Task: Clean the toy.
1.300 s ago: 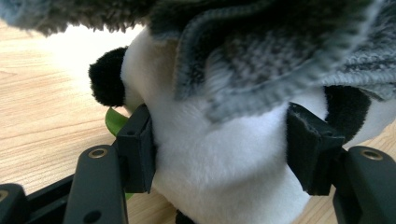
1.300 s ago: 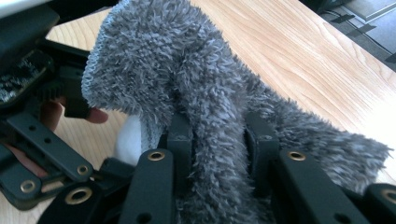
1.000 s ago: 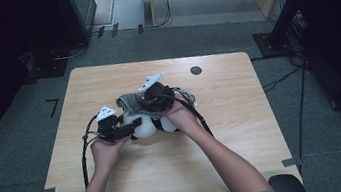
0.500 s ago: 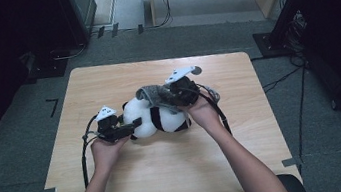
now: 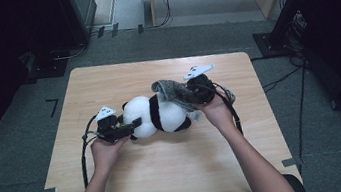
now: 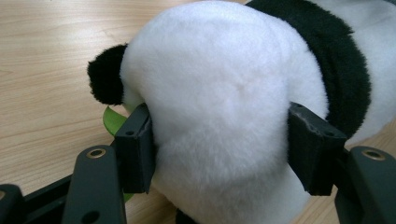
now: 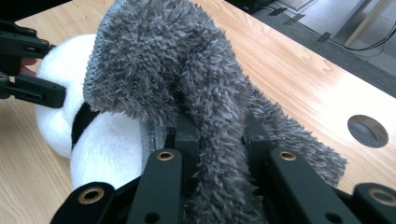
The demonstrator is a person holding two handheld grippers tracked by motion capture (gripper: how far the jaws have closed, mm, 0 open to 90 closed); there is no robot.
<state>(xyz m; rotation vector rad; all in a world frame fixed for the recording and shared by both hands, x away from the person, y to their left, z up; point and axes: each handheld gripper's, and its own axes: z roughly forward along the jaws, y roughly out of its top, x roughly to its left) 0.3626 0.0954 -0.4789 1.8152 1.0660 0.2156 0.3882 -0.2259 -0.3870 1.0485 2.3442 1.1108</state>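
A black-and-white panda plush (image 5: 156,115) lies on its side in the middle of the wooden table (image 5: 120,184). My left gripper (image 5: 135,125) is at its left end. In the left gripper view the pads (image 6: 135,147) press into both sides of the panda's white head (image 6: 224,93), so my left gripper (image 6: 219,144) is shut on it. A grey fuzzy cloth (image 5: 170,92) drapes over the panda's right end. My right gripper (image 5: 191,93) is shut on that cloth (image 7: 154,60), which bunches between the jaws of my right gripper (image 7: 217,140) above the panda (image 7: 107,158).
A round hole (image 7: 367,130) is cut in the tabletop beyond the cloth. Cables trail from both grippers across the table. Dark equipment and cables (image 5: 299,57) stand on the grey floor around the table. The near half of the tabletop is bare wood.
My right gripper has moved to the right with the grey cloth, drawing it off the panda's body and baring more of the plush. The left gripper has stayed put on the head.
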